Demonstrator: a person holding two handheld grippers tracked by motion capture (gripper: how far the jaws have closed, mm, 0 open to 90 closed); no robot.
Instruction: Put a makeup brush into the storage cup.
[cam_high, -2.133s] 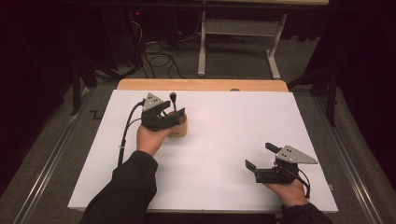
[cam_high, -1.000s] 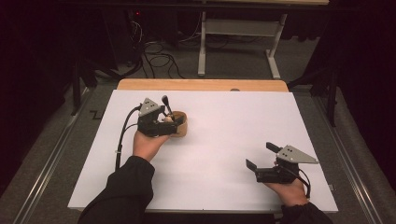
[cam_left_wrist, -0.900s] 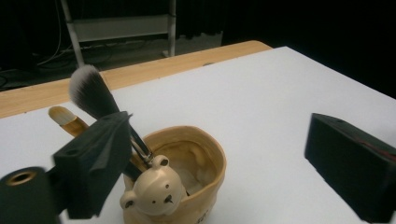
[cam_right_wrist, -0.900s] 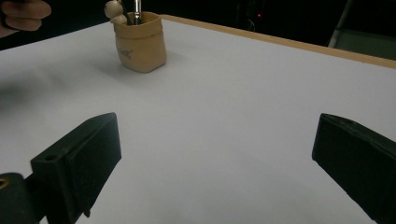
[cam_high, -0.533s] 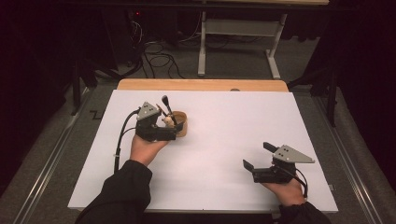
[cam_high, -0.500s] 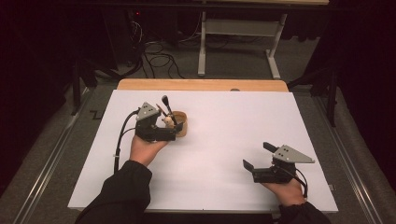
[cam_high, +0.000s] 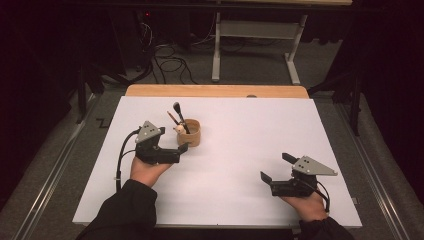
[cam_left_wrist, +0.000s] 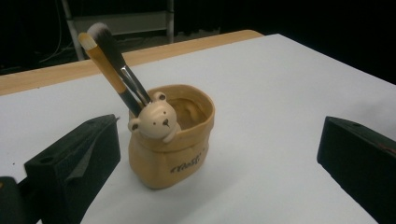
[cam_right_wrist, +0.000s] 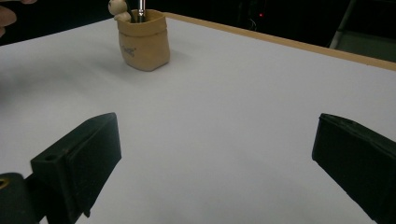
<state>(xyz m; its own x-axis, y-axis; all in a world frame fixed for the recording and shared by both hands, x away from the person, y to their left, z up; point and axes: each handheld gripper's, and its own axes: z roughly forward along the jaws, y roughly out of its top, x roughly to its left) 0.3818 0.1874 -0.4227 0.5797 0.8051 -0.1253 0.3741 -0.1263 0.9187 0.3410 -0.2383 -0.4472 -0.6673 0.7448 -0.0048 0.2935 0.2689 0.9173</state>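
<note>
A tan pouch-shaped pot (cam_high: 192, 136) with a small bear figure on its rim stands on the white table (cam_high: 240, 130), left of centre. Two makeup brushes (cam_high: 178, 114) lean in it, bristles up. My left gripper (cam_high: 176, 141) sits just in front and left of the pot. Its jaws have just been opening and stand wide, with nothing pressed between them. In the left gripper view the pot (cam_left_wrist: 170, 149) and brushes (cam_left_wrist: 112, 56) rise just beyond the left gripper (cam_left_wrist: 217, 154). My right gripper (cam_high: 275, 166) rests open at the front right. In its view the right gripper (cam_right_wrist: 215, 140) faces bare table with the pot (cam_right_wrist: 142, 39) far off.
A wooden strip (cam_high: 215, 91) runs along the table's far edge. Beyond it, on the dark floor, lie cables (cam_high: 170, 65) and a metal table frame (cam_high: 255, 30).
The left hand has drawn back from above the pot toward the table's near side. The black brush it carried now leans in the pot. The right hand has kept still.
</note>
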